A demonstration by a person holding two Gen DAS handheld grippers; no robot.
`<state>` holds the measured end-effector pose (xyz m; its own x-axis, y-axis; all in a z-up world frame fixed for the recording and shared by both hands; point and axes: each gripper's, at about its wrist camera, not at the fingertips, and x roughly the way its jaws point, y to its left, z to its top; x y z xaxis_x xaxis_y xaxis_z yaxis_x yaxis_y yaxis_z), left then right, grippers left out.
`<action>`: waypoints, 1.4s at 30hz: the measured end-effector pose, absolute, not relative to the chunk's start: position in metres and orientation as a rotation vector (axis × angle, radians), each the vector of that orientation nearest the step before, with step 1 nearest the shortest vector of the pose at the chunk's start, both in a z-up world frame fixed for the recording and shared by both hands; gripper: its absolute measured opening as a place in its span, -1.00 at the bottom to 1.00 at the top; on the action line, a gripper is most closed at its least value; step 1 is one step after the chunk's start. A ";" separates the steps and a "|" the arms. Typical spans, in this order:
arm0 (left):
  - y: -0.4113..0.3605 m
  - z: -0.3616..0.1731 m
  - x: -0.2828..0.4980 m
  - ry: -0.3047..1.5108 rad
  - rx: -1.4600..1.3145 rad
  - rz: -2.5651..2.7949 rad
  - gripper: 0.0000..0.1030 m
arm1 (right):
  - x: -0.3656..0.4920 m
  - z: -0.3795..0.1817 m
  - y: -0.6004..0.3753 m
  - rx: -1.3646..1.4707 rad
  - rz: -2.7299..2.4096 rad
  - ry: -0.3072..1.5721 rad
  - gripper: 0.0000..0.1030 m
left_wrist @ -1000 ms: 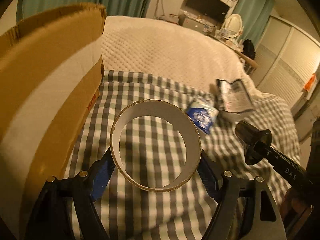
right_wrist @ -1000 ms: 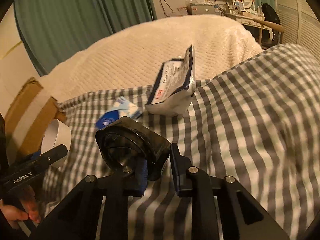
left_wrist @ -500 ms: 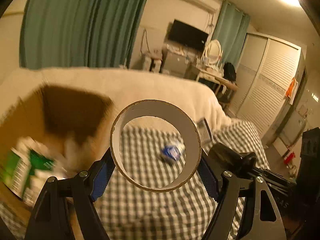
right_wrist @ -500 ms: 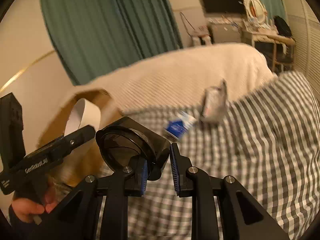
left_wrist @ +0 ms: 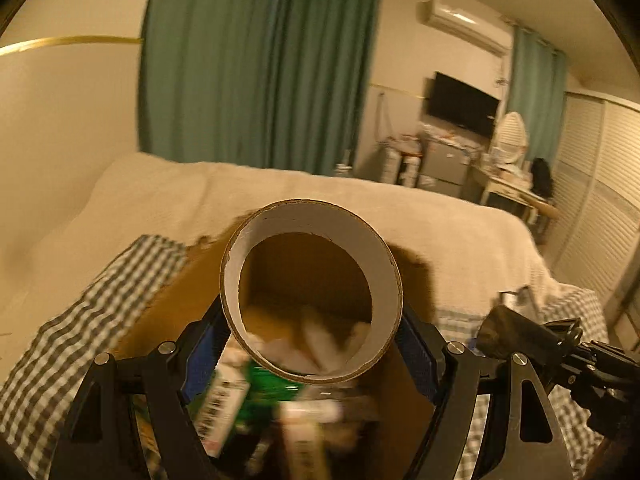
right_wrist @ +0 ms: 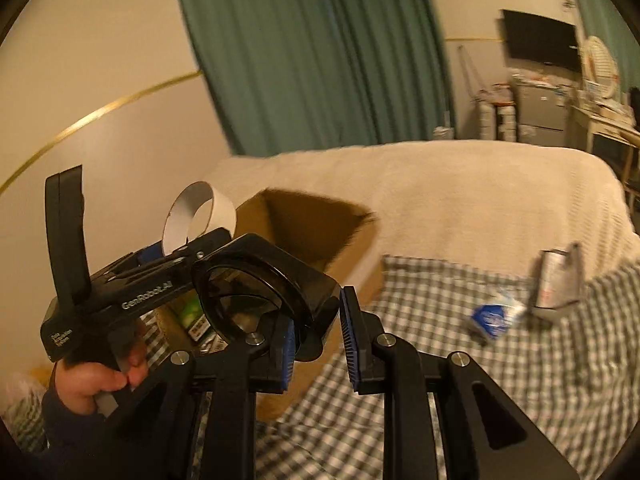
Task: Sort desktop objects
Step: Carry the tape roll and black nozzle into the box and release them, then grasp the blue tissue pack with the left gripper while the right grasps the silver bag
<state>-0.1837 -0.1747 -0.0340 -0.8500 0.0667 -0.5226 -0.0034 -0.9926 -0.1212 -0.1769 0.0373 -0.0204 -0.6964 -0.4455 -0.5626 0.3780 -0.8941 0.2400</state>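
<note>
Left gripper: you're clamping the cardboard ring wide, hovering over the box for dropping.
Right gripper: you're pinching the black cup beside the box, queuing.

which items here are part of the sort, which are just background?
In the job:
- cardboard ring, in left hand-held gripper
- black holder, in right hand-held gripper
- cardboard box
- blue packet, grey pouch, both on the checked cloth

Background:
- curtains
- TV
- cream blanket
</note>
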 end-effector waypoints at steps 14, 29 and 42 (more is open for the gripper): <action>-0.207 -0.075 -0.210 -0.278 -1.003 2.974 0.56 | -0.236 -0.061 -0.033 0.978 -2.505 -0.089 -0.63; -0.181 -0.075 -0.204 -0.207 -1.023 2.945 0.81 | -0.189 -0.044 0.040 0.930 -2.682 -0.106 -0.20; -0.044 -0.052 -0.163 -0.027 -0.938 2.663 0.82 | -0.116 -0.041 0.190 1.051 -2.919 -0.230 -0.18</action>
<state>-0.1633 -0.0444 -0.0518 -0.7349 0.3009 -0.6078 -0.2885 -0.9498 -0.1213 -0.1161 0.1904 -0.0415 -0.7713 -0.0791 -0.6315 -0.0210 -0.9885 0.1495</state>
